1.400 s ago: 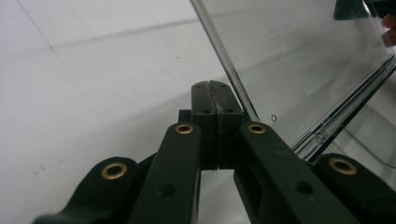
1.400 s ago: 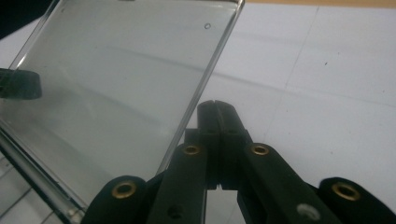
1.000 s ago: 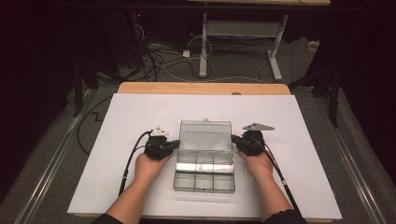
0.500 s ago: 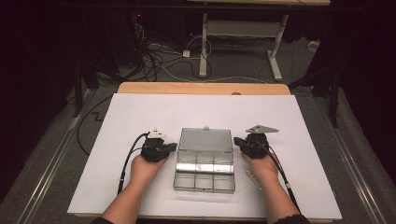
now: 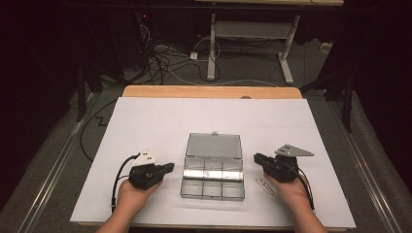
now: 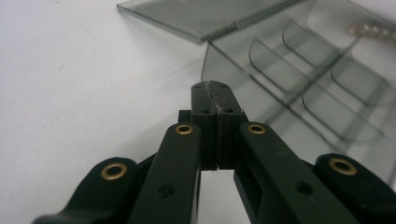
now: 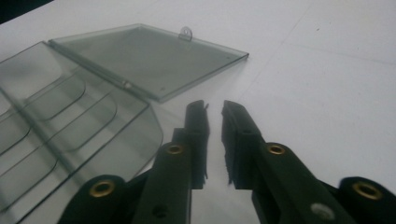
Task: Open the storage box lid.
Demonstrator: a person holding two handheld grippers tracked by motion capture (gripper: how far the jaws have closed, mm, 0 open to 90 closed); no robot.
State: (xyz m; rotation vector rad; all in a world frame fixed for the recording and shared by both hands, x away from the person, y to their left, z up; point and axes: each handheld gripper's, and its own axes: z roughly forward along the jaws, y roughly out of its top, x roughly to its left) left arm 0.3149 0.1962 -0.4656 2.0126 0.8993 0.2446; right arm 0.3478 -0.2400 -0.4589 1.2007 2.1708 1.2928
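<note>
A clear plastic compartment box (image 5: 212, 177) lies open mid-table, its lid (image 5: 214, 145) flat on the white surface behind it. My left gripper (image 5: 170, 166) rests left of the box with its tips toward it; in the left gripper view the gripper (image 6: 211, 85) is shut on nothing, short of the box wall (image 6: 303, 79). My right gripper (image 5: 256, 157) sits right of the box. Its jaws have just been opening, and in the right gripper view the gripper (image 7: 214, 106) shows a narrow gap with nothing in it, beside the box (image 7: 60, 126) and lid (image 7: 144, 58).
A small metal strip (image 5: 266, 188) lies on the white tabletop (image 5: 145, 121) just inside my right hand. A wooden table edge (image 5: 209, 91) runs along the back. Cables and a desk frame (image 5: 252, 29) are on the dark floor beyond.
The lid has gone from standing up to lying flat behind the box. Both hands have drawn outward, away from the box sides. The right jaws have parted slightly.
</note>
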